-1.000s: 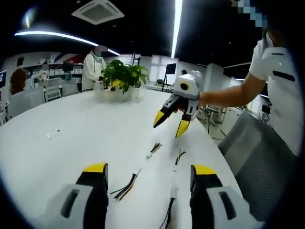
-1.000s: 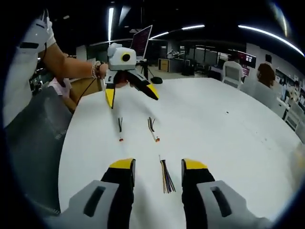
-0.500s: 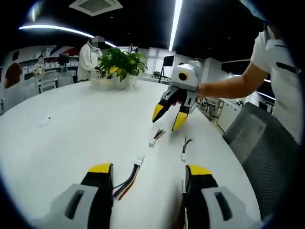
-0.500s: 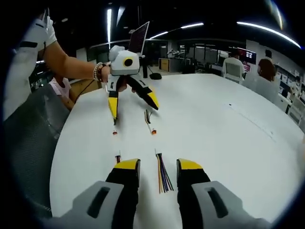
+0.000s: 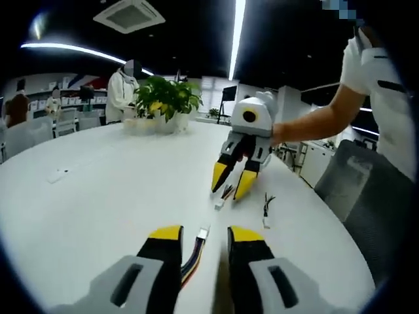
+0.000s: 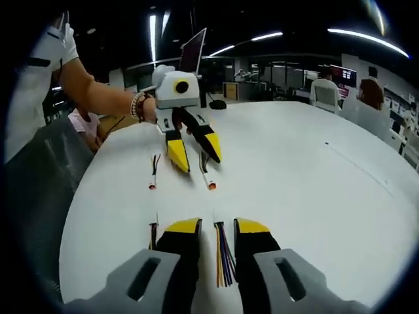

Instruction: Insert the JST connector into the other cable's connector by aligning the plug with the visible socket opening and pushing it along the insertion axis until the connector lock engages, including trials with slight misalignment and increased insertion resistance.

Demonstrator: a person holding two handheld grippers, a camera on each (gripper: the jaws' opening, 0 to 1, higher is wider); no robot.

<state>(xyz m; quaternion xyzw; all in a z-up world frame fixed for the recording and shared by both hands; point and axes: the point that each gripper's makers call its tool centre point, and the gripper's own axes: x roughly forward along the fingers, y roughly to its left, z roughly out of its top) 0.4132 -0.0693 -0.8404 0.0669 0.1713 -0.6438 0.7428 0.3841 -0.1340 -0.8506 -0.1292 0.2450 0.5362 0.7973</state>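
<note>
Several short JST cables lie on the white table [image 5: 98, 196]. In the left gripper view my left gripper [image 5: 205, 234] stands open but narrow, its yellow-tipped jaws on either side of a multicoloured cable [image 5: 192, 256] with a white connector [image 5: 203, 233]. The right gripper [image 5: 232, 181] points down over a second cable [image 5: 222, 195]; a third cable [image 5: 266, 209] lies to its right. In the right gripper view my right gripper [image 6: 217, 227] is open around coloured wires [image 6: 222, 255]. The left gripper [image 6: 194, 152] hovers over a cable with an orange-tipped connector [image 6: 208, 180].
A potted plant [image 5: 163, 98] and a standing person [image 5: 121, 91] are at the table's far side. A grey chair [image 5: 357, 196] stands by the table edge. Two more cables [image 6: 153, 173] [image 6: 154, 232] lie to the left. A dark screen [image 6: 193, 55] stands behind.
Both grippers have come lower and closer to each other over the cables. The jaws of each have narrowed around a cable lying on the table.
</note>
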